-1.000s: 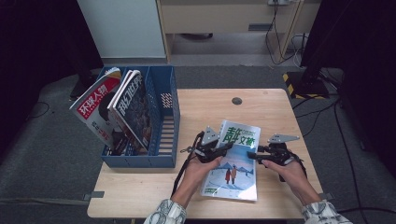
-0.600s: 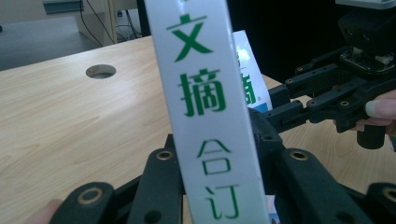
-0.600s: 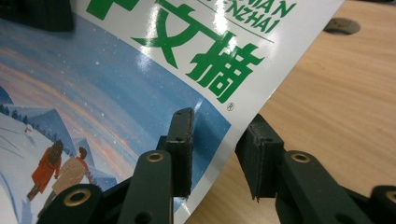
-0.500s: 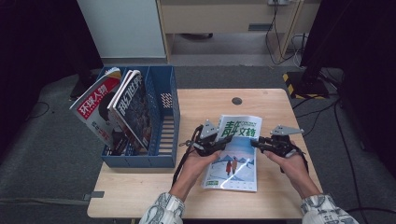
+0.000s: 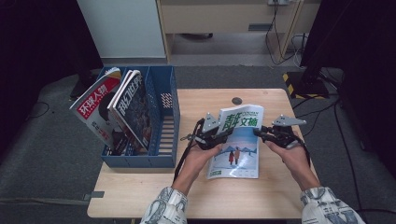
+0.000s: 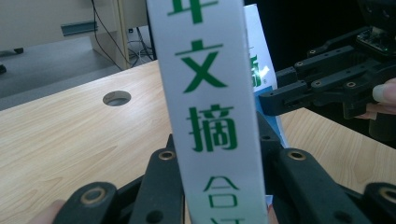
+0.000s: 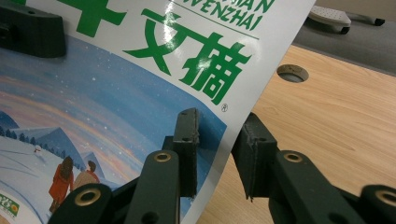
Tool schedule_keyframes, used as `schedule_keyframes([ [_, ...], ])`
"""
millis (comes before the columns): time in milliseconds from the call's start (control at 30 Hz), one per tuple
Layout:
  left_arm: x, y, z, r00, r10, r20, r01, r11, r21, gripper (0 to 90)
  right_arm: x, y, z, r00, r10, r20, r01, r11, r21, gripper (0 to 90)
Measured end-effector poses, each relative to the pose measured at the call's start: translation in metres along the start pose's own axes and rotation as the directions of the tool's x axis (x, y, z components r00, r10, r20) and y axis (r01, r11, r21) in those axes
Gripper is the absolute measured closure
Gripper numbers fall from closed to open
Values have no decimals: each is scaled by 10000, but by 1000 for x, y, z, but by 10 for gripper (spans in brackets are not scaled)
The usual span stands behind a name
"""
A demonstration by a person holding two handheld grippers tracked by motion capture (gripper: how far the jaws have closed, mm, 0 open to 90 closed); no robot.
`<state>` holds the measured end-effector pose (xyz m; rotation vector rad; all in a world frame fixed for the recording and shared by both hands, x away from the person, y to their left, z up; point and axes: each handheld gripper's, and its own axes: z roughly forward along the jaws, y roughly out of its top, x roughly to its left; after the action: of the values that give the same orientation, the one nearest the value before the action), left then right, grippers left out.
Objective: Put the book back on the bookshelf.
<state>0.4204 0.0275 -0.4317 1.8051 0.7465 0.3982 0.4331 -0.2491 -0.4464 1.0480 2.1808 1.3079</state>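
A magazine (image 5: pixel 236 142) with green letters and a snowy picture on its cover is in the middle of the tabletop (image 5: pixel 196 196). Its top end is lifted up off the wood, and its bottom end is down by the person's arms. The left gripper (image 5: pixel 215 136) is at the left edge of the magazine, and its two black jaws are pressed tight on that edge. In the left gripper view the magazine (image 6: pixel 212 107) stands up tall between the jaws, with the thin white side and its green letters facing the camera. The right gripper (image 5: pixel 262 134) is at the right edge of the magazine. In the right gripper view one jaw lies on the cover of the magazine (image 7: pixel 116 107), the other jaw is behind the page, and the edge sits in a small gap between them, so the right gripper (image 7: pixel 217 149) has the page between its jaws. A round hole (image 5: pixel 237 101) in the tabletop is just past the top of the magazine. A blue rack (image 5: pixel 159 135) stands to the left of the magazine, with two more magazines (image 5: pixel 114 112) leaning in it.
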Motion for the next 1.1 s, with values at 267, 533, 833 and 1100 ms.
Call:
schedule_keyframes([
  [267, 1, 1, -6, 9999, 28, 106, -31, 9997, 227, 711, 3, 1, -2, 9998, -119, -152, 117, 9999, -126, 728],
  [533, 1, 2, -14, 9999, 107, 94, -110, 9994, 339, 708, 8, 7, -5, 9994, -273, -227, 267, 9994, -222, 743],
  [833, 4, 7, -12, 9992, 298, -262, -323, 9944, -1005, 720, 8, 29, -13, 9980, -612, 170, 622, 9959, -663, 760],
  [1100, 3, -1, -19, 9993, 356, -88, -366, 9875, -1533, 730, 17, 41, -23, 9905, -1329, 365, 1335, 9909, -146, 782],
])
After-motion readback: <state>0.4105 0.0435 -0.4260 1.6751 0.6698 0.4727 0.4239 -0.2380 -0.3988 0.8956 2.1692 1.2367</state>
